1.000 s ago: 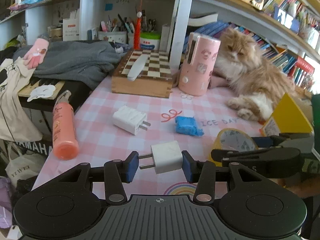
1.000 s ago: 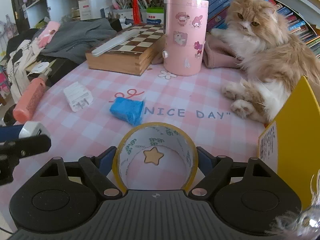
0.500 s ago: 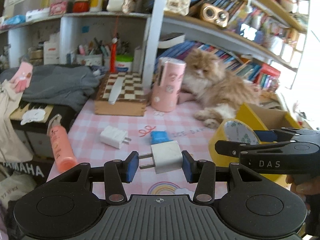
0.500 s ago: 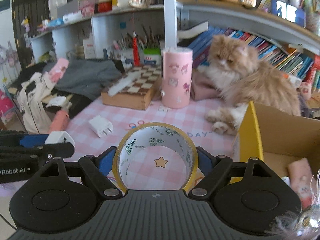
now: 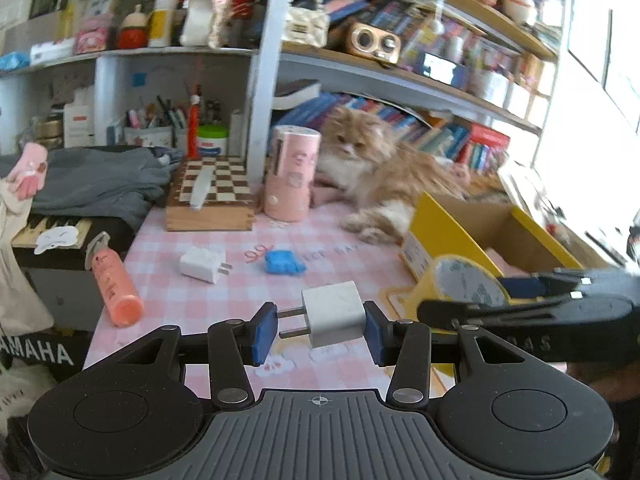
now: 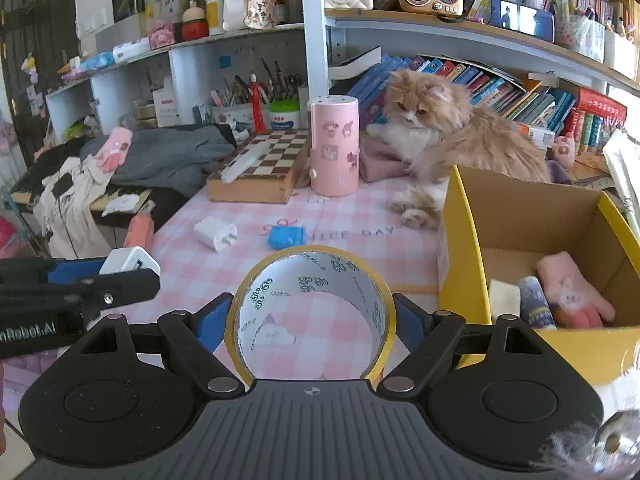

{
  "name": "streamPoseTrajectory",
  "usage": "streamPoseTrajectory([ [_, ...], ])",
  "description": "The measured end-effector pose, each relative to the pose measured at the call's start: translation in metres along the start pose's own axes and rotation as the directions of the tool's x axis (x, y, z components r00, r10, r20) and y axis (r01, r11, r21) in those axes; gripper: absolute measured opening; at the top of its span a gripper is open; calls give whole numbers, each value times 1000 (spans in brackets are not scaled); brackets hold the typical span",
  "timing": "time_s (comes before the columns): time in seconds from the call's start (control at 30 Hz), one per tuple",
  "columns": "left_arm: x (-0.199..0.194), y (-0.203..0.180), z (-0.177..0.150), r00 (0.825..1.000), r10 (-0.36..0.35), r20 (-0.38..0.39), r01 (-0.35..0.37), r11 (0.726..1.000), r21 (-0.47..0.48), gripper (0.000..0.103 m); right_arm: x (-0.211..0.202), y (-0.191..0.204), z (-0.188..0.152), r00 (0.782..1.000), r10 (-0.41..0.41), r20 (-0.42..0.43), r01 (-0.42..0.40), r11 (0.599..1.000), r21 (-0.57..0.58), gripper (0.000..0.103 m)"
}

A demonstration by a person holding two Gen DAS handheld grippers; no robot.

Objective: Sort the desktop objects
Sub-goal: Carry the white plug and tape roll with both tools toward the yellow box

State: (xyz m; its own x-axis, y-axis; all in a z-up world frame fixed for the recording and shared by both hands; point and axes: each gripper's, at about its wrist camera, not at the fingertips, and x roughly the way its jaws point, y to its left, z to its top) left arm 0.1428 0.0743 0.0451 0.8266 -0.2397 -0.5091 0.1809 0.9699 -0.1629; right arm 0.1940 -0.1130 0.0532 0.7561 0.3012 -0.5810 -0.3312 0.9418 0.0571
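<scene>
Compared with a second ago, we see both grippers lifted off the table: the pink check cloth [image 6: 320, 216] now sits lower and farther in both views, the upper shelves have come into sight, and the open yellow box [image 6: 472, 264] shows at near right. Grips unchanged.

Left gripper [image 5: 320, 330] is clamped on a white charger [image 5: 334, 314], one pad on the prong tips, the other on its back face. The charger's long axis runs left-right across the jaws, prongs pointing left. In the right wrist view this gripper [image 6: 120, 270] enters at left, the charger [image 6: 128, 262] at its tip.

Right gripper [image 6: 312, 320] grips a tape roll [image 6: 308, 308], pads pressing its yellow outer rim on both sides; the roll stands on edge, its hole facing along the fingers toward the far side. In the left view the roll [image 5: 464, 284] is up beside the box's near left corner.

Writing: "NICE DAY" on the cloth, part hidden by a blue packet [image 6: 286, 236]; "Robot.AI" on the left gripper's side; "DAS", blurred, on the right gripper [image 5: 520, 312]; "AMAHA" at lower left of the left view.

A second charger [image 6: 216, 233] lies on the cloth left of the blue packet, prongs pointing right. A pink glove [image 6: 572, 292] lies inside the box.
</scene>
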Motion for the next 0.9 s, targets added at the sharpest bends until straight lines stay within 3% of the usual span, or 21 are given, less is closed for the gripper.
streamPoseTrajectory([
  [0.57, -45, -7, -32, 997, -72, -24, 73, 997, 25, 45, -50, 22, -48, 998, -46, -32, 48, 998, 38, 81],
  [0.9, -50, -26, -40, 985, -161, -62, 166, 983, 82, 45, -78, 17, -75, 992, -114, -58, 120, 985, 121, 81],
])
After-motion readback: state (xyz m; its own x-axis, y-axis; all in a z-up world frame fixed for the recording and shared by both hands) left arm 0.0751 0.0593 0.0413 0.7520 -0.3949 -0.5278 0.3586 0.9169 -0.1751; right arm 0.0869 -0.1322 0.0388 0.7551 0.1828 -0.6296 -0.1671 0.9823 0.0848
